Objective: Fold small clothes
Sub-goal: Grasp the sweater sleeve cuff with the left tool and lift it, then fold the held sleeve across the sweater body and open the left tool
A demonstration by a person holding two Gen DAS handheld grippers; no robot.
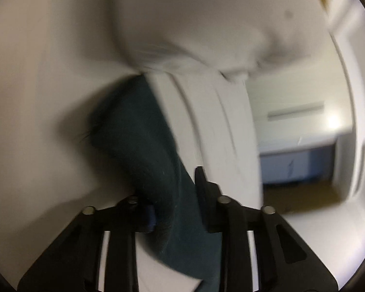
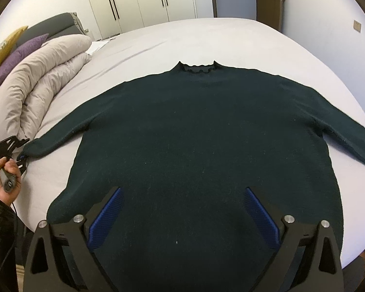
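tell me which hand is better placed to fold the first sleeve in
Left. Its tongs are already closed on the sleeve cuff of the dark green sweater, while the right tongs hang open over the hem, gripping nothing.

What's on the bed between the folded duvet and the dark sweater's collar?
Only bare bedsheet; nothing lies between the duvet and the sweater collar, as the right wrist view shows.
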